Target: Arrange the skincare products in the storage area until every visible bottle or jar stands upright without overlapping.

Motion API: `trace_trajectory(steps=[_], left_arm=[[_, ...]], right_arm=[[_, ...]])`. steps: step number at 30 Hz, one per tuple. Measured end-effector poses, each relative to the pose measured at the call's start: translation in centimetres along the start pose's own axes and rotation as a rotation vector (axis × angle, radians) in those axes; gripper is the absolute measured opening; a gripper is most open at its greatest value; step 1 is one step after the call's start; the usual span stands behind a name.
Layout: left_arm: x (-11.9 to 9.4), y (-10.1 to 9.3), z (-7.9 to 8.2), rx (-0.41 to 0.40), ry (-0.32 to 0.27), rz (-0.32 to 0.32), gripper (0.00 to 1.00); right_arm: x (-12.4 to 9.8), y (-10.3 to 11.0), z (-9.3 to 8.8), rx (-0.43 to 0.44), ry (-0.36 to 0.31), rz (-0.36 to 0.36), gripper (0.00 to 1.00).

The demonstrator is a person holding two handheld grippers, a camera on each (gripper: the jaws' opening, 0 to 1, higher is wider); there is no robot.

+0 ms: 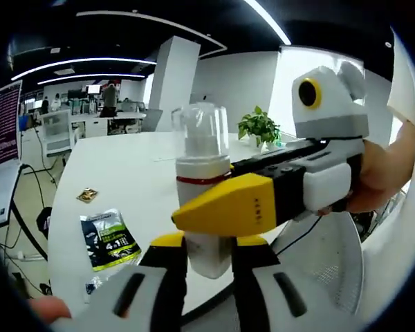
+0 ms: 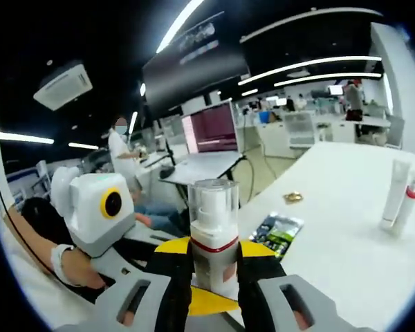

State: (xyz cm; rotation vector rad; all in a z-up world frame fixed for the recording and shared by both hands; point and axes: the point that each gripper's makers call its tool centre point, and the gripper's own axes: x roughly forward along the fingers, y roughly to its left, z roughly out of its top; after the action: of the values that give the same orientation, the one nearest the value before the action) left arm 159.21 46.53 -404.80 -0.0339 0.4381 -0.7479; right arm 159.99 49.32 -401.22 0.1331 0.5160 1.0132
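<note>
White pump bottle [image 1: 202, 207] clamped between both hand-held grippers' jaws

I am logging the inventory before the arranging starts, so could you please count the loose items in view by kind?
White pump bottle with clear cap and red band, held between both grippers' jaws: 1
White squeeze tubes standing on the white table: 2
Dark foil sachet with green print: 1
Small gold packet: 1
Potted green plant: 1
Total: 6
</note>
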Motion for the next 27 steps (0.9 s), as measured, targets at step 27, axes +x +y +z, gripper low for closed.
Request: trace_trajectory(steps=[27], left_arm=[[-0.5, -3.3, 0.7, -0.039, -0.034, -0.225, 0.19]], right_arm=[[-2.2, 1.7, -0.7, -0.096, 0.123, 0.293, 0.16]])
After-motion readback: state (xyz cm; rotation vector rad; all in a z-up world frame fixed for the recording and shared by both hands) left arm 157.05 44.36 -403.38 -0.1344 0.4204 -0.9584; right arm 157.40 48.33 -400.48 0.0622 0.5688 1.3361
